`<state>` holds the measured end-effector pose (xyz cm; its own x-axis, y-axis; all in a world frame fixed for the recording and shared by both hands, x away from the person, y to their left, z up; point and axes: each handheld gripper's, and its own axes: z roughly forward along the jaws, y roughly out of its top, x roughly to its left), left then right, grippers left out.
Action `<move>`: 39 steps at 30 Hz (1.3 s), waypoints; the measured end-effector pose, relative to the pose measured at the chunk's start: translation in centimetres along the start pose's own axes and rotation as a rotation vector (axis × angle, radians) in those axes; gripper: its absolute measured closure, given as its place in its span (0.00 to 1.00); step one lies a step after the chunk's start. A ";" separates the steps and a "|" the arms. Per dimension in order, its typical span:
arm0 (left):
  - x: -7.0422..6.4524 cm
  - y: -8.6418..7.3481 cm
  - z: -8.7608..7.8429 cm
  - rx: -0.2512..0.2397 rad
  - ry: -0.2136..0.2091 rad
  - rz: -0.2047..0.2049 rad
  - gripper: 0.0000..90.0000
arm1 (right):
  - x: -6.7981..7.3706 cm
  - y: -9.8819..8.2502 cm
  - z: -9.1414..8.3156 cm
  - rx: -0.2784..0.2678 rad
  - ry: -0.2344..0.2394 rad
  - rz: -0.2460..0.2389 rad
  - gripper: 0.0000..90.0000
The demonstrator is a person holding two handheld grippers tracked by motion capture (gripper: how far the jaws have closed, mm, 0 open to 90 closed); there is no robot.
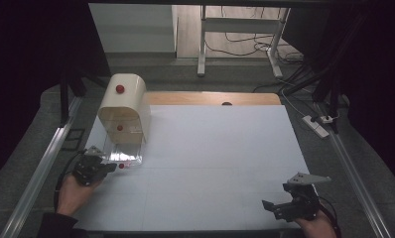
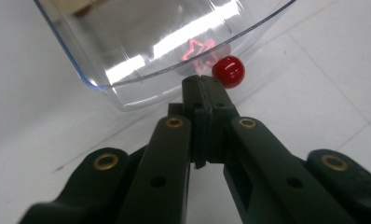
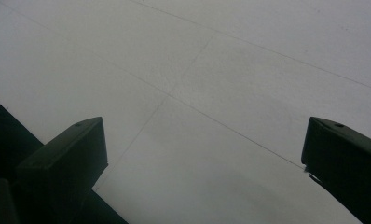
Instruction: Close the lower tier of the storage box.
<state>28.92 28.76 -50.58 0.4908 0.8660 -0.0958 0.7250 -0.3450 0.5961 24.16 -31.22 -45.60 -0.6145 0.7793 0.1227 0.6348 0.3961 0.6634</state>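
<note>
Your left gripper (image 1: pixel 108 166) sits at the near left of the white table (image 1: pixel 210 163), held in your left hand (image 1: pixel 75 191). Its jaws are pressed together, and in the left gripper view (image 2: pixel 203 83) their tips meet at the rim of a clear lid (image 2: pixel 141 51). Whether that thin rim is pinched between them cannot be told. A small red knob (image 2: pixel 228 71) sits just beside the jaw tips, at the lid's edge.

In the high view the lid (image 1: pixel 125 154) lies tilted down onto the table in front of a cream box (image 1: pixel 126 106) with a rounded top. The box stands at the table's left side, well back from you. The red knob (image 1: pixel 121 165) shows at the lid's near edge, just beside your left gripper.

Your right gripper (image 1: pixel 274 208) rests at the near right corner, well apart from the box. Its jaws stand wide open, with bare table between them in the right gripper view (image 3: pixel 204 154).
</note>
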 end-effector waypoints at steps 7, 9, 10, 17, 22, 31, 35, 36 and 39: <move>0.2 0.4 0.2 -0.012 -0.002 -0.009 0.99 | 0.0 0.0 0.0 -0.001 -0.001 -0.001 0.00; 0.3 0.5 0.2 -0.021 -0.002 -0.013 0.99 | 0.0 0.0 0.0 -0.002 0.001 0.000 0.00; 0.3 0.6 0.2 -0.024 0.001 -0.016 0.99 | 0.0 0.0 0.0 -0.002 0.000 0.000 0.00; 0.7 1.0 0.5 -0.029 0.005 -0.023 0.99 | 0.0 0.0 0.0 -0.002 0.000 0.001 0.00; 1.0 1.5 0.8 -0.036 0.014 -0.024 0.99 | 0.0 0.0 0.0 0.000 0.001 0.000 0.00; 1.8 2.3 1.4 -0.049 0.007 -0.042 0.99 | 0.0 0.0 0.0 0.001 0.001 0.001 0.00; 1.9 2.6 1.7 -0.051 0.014 -0.041 0.99 | 0.0 0.0 0.0 0.003 0.001 0.000 0.00; 1.9 2.8 1.8 -0.049 0.014 -0.038 0.99 | 0.0 0.0 0.1 0.004 0.001 -0.004 0.00; 1.9 3.1 2.0 -0.051 0.018 -0.037 0.99 | 0.0 0.0 0.1 0.007 0.001 -0.007 0.00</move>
<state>33.02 28.65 -50.51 0.4553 0.8842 -0.1045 0.7166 -0.2943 0.6324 24.20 -31.13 -45.64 -0.6192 0.7762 0.1184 0.6339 0.4052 0.6588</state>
